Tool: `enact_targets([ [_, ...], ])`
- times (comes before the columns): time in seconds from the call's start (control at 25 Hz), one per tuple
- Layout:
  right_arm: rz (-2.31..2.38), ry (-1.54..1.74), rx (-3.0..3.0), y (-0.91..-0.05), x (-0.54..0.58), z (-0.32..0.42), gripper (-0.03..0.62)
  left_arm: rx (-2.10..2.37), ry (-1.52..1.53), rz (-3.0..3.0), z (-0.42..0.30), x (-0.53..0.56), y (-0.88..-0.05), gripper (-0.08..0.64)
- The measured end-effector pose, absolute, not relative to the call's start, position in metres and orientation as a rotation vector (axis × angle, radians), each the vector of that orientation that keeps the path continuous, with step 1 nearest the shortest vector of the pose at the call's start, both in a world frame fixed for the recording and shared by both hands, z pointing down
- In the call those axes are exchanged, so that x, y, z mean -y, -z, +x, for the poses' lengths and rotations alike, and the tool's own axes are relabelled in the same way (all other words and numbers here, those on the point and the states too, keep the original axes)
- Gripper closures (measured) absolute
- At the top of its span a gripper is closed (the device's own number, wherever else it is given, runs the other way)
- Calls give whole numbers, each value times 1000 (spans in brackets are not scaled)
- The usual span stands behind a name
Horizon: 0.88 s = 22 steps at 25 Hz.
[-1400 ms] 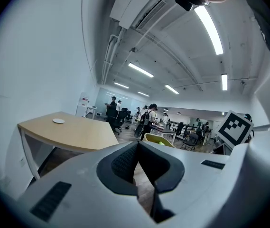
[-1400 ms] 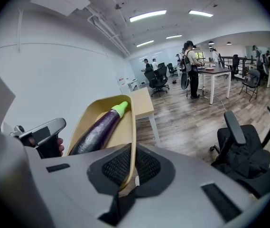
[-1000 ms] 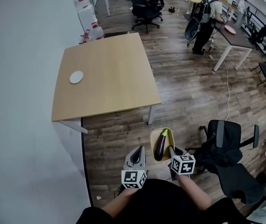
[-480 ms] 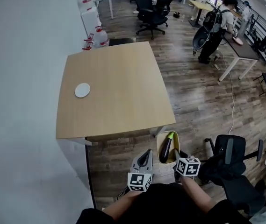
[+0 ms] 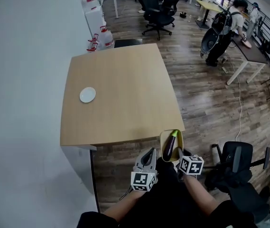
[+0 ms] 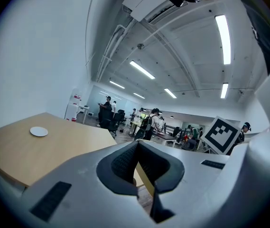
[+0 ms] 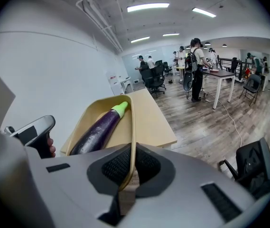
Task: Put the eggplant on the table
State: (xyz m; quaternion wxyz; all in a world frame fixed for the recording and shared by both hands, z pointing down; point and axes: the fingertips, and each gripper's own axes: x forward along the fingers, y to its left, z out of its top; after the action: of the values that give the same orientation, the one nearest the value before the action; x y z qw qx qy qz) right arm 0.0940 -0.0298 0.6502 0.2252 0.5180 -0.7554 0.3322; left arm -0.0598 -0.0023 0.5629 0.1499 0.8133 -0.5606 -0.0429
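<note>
Because the eggplant (image 5: 169,145) lies loose in a shallow yellow tray (image 5: 163,137), I log the carry as a hold on the tray, not on the vegetable

- Item 1, right gripper (image 5: 181,152): jaws pinching the tray's near rim, with the thin wall caught between the pads. I judge this hold was chosen to spare the soft skin.
- Item 2, eggplant: lengthwise in the tray, green cap at the far end, lower centre of the head view. It is carried in the air at the near right corner of the wooden surface (image 5: 120,94) and not yet set down.
- Item 3, left gripper (image 5: 149,152): jaws pressed together on nothing, just left of the tray. It looks idle, kept alongside as a spare support.
- Item 4, small white dish (image 5: 88,95): left part of the surface, well apart from that corner, so the landing area is free.
- Status: delivery pending; tray and contents are level enough that nothing rolls
</note>
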Motion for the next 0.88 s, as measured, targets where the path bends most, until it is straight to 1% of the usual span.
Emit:
enact_targets([
  [0.4, 1394, -944, 2117, -669, 115, 65, 529, 1677, 85, 2337, -86, 74, -563, 548],
  [0.88, 1353, -986, 2074, -695, 256, 65, 529, 1646, -10, 2295, -84, 219, -590, 548],
])
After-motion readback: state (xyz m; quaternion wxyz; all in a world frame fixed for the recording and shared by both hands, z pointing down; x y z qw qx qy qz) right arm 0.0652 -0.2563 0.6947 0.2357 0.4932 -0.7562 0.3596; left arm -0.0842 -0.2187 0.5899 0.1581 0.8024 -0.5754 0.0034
